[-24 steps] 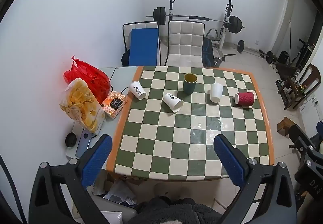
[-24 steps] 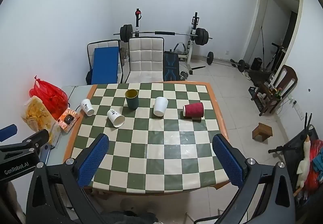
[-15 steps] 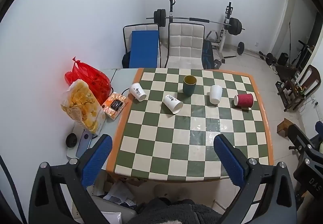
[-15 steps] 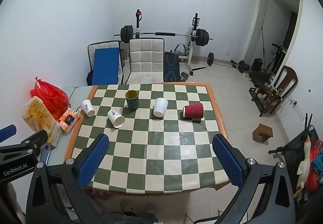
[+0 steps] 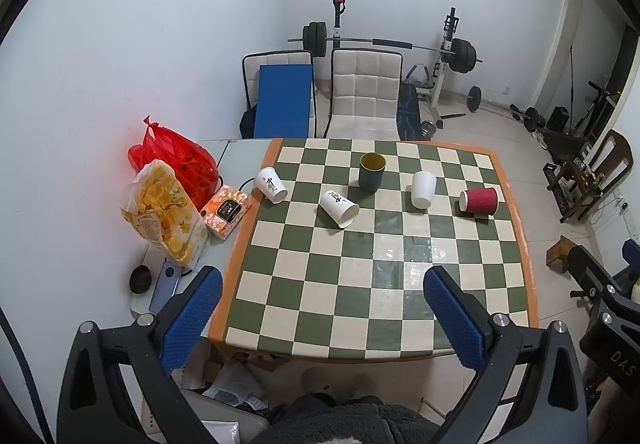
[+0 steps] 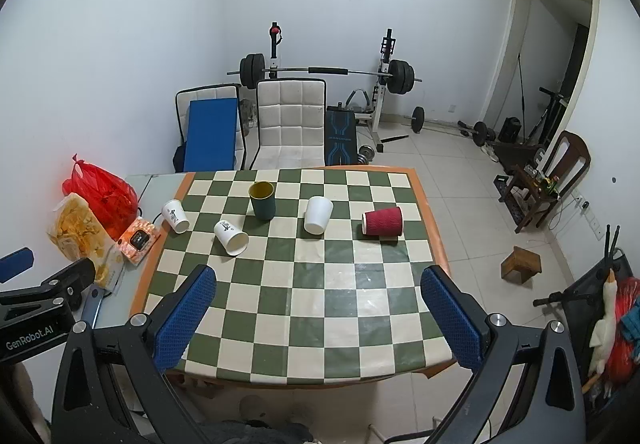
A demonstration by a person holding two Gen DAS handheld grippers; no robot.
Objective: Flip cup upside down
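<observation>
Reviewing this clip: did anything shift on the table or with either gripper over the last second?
Nothing visibly changed. Both the left gripper and the right gripper hang open over the near edge of the checkered table, holding nothing, and the five cups lie where they were.

Left gripper: black frame, blue textured pads, silver screws on the arms. Right gripper: same build, blue pads. The left unit's side reads "GenRobot.AI" in white. Below the fingers, dark fleecy clothing, probably the operator's.
</observation>
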